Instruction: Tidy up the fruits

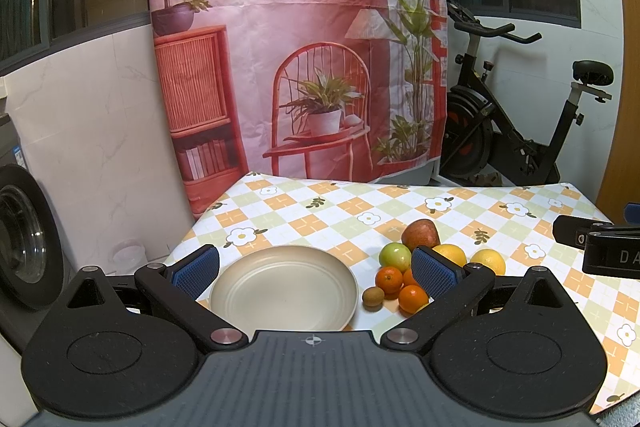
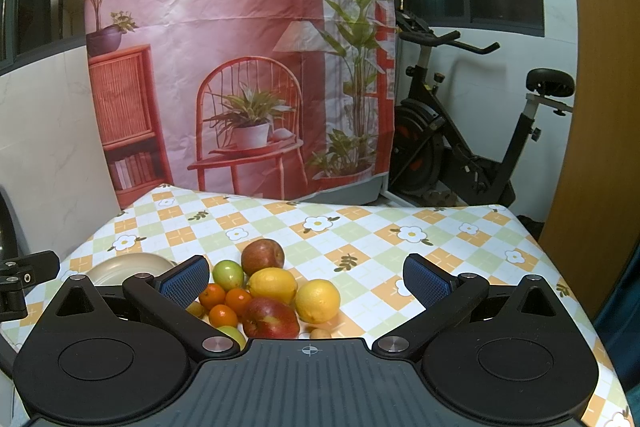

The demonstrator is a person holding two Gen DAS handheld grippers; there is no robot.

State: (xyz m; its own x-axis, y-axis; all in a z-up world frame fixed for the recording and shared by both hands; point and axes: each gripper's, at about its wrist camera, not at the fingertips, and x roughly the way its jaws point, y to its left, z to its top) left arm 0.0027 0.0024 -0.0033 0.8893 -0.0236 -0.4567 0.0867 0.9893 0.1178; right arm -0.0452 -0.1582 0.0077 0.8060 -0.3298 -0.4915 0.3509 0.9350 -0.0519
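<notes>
- The left claw (image 1: 315, 273) hangs wide open above the worktop (image 1: 500, 223), holding nothing; the cream plate (image 1: 284, 289) lies bare between its blue pads.
- The right claw (image 2: 306, 281) is spread just as wide and also holds nothing, poised over the fruit pile.
- The fruit sits bunched just right of the plate: two red apples (image 2: 263, 256), a green apple (image 2: 228, 274), two lemons (image 2: 273, 285), small oranges (image 2: 239, 300) and a kiwi (image 1: 373, 296).
</notes>
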